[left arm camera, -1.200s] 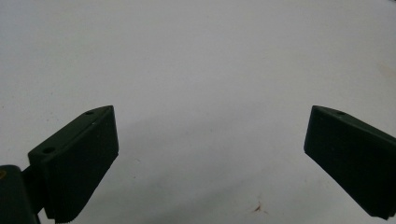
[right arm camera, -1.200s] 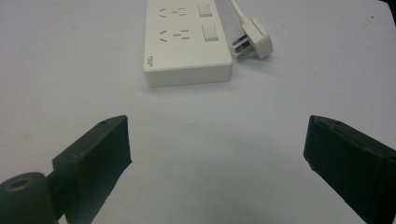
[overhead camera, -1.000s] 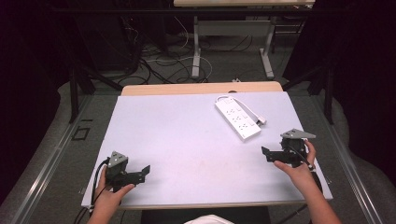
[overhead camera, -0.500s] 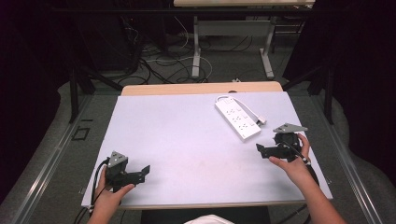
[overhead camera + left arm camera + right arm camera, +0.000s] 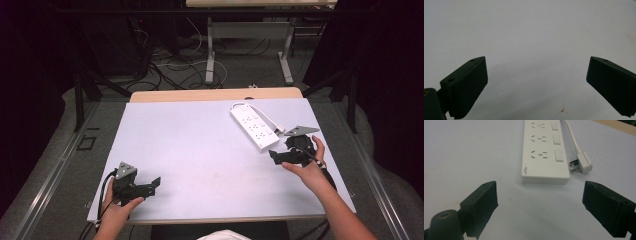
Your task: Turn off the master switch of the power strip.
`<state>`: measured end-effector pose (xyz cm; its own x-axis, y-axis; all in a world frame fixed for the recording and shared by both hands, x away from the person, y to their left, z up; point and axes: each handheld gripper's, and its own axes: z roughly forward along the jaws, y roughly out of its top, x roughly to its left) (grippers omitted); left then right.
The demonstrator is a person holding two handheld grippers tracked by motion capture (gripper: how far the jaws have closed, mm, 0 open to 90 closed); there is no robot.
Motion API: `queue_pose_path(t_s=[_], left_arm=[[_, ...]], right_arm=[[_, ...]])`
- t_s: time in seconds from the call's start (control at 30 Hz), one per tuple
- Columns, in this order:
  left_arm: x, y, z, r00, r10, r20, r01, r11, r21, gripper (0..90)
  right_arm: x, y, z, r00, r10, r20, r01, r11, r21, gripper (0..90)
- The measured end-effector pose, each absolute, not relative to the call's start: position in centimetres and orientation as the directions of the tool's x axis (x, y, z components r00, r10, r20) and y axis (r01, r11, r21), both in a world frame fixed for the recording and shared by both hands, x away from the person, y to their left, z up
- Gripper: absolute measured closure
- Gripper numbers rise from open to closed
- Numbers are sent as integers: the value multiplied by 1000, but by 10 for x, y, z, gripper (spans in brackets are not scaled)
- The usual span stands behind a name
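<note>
I am looking at one white power strip [image 5: 254, 126] lying flat on the pale table [image 5: 200, 150], toward its far right part. In the right gripper view the power strip [image 5: 545, 157] is showing three socket groups, each with its own white rocker switch beside it, and small print near its closest end. One white cord is running off its far end and curling back, so that the one white plug [image 5: 582, 163] is lying just beside the strip's near corner, prongs pointing toward it.

I am holding two grippers. The right gripper [image 5: 280, 156] is hovering near the strip's close end, its jaws spread wide with nothing between them. The left gripper [image 5: 150, 186] is sitting at the table's near left corner, well apart from the strip, its jaws also spread wide over bare tabletop.
</note>
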<state>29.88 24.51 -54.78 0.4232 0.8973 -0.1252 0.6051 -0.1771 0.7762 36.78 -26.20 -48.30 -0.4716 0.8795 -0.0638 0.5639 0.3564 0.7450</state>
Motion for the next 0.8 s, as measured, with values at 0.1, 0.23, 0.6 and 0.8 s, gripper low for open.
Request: queue_pose_path(t_s=[0.1,0.23,0.6,0.8], left_arm=[[299,245,-548,423,897,-126,607,-177,775,40],[299,245,-548,423,897,-125,607,-178,774,40],[299,245,-548,425,897,-124,607,-181,774,42],[299,245,-548,427,896,-124,607,-183,773,42]], right_arm=[[371,-259,-480,-479,875,-62,570,364,736,142],[376,-256,-476,-487,871,-65,578,377,724,148],[390,-256,-469,-504,861,-68,595,403,696,177],[395,-258,-462,-504,862,-58,600,398,694,190]])
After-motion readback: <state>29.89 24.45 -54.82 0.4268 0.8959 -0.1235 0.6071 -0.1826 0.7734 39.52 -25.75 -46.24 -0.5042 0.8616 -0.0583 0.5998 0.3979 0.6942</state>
